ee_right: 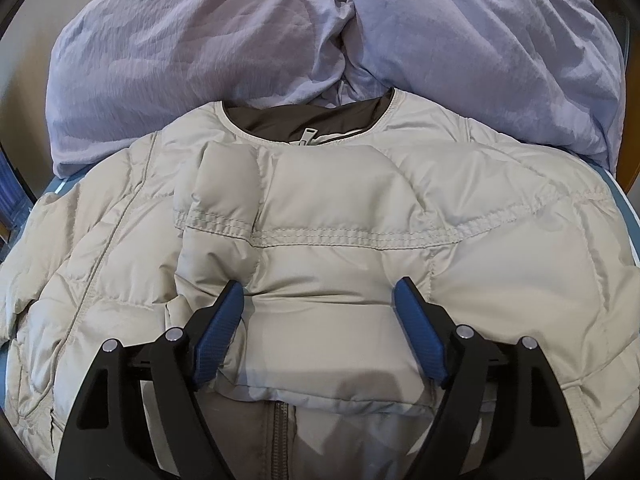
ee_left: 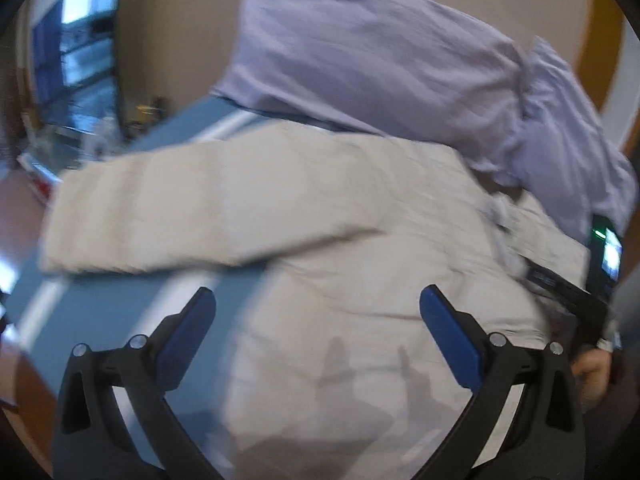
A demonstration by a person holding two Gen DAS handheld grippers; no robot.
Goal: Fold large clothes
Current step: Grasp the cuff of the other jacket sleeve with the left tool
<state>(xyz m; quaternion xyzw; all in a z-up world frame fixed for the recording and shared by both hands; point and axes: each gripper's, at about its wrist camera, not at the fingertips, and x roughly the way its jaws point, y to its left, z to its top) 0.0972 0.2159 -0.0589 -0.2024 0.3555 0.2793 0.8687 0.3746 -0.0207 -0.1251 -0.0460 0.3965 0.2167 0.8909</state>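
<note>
A beige quilted puffer jacket (ee_right: 340, 208) lies front up on a blue surface, collar and zip pull at the far side. One sleeve (ee_right: 312, 312) is folded across its chest. My right gripper (ee_right: 318, 296) is open, its blue pads on either side of that folded sleeve's padded end, touching the fabric. In the blurred left wrist view the jacket (ee_left: 320, 240) spreads ahead with a sleeve (ee_left: 180, 208) stretched out to the left. My left gripper (ee_left: 318, 300) is open and empty above the jacket's body.
A rumpled lilac duvet (ee_right: 280, 40) is heaped behind the jacket's collar; it also shows in the left wrist view (ee_left: 380, 60). The blue surface (ee_left: 92, 320) shows at the left. The other gripper's black body and a hand (ee_left: 592, 368) are at the right edge.
</note>
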